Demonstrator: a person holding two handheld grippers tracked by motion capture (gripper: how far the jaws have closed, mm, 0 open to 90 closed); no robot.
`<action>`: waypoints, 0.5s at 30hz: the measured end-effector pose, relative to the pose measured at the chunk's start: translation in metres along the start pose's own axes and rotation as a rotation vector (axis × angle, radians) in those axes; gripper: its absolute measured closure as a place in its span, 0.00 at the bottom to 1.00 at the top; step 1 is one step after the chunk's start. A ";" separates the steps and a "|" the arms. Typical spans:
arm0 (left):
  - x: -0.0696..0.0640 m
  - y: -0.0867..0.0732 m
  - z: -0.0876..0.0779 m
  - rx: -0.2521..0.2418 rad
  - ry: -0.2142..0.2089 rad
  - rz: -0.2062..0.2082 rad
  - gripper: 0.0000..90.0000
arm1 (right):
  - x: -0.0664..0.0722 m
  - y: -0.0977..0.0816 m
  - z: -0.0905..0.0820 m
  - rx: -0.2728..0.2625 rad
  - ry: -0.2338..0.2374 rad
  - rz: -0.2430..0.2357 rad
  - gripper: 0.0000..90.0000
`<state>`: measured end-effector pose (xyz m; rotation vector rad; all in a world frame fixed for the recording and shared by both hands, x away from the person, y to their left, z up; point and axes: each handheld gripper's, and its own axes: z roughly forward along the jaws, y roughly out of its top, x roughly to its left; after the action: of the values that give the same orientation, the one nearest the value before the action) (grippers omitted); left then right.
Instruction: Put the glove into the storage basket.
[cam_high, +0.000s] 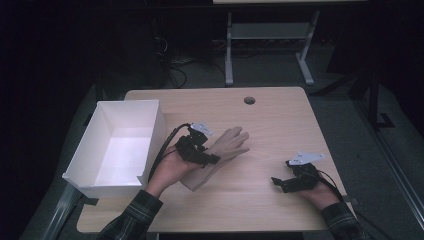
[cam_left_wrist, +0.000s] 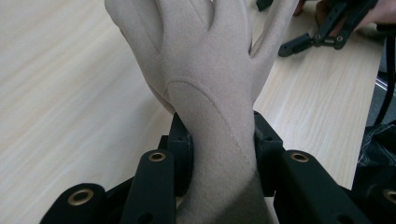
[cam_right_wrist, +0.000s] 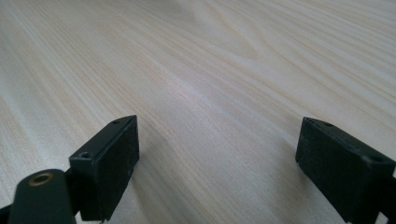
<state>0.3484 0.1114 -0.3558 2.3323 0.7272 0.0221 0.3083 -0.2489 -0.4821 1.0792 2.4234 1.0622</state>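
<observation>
A beige glove (cam_high: 225, 150) lay flat near the middle of the light wooden table (cam_high: 270, 115), its fingers pointing to the far right and its cuff toward the near left. The left gripper (cam_high: 202, 157) sat across the glove's wrist section, and in the left gripper view its two black jaws pressed against either side of the glove (cam_left_wrist: 210, 93), clamped on the fabric just below the palm. The left hand (cam_high: 170, 172) held that gripper from the near side, a plaid sleeve (cam_high: 132, 215) behind it.

The right gripper (cam_high: 280, 182) rested low over the near right part of the table, well apart from the glove, its jaws spread wide with bare wood between them in the right gripper view (cam_right_wrist: 215, 154).

An open white box (cam_high: 150, 125) stood at the table's left edge, near the left hand.
</observation>
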 end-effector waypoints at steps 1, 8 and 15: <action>0.001 0.001 -0.003 -0.006 0.002 -0.006 0.75 | 0.000 0.000 0.000 0.000 0.000 0.000 0.14; 0.009 0.010 -0.036 -0.017 0.039 -0.013 0.75 | 0.000 0.000 0.000 0.000 0.000 0.001 0.14; 0.020 0.013 -0.066 -0.040 0.081 -0.032 0.75 | 0.000 0.000 0.000 -0.001 0.000 0.002 0.14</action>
<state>0.3579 0.1537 -0.3001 2.2925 0.7966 0.1163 0.3082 -0.2487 -0.4820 1.0821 2.4225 1.0641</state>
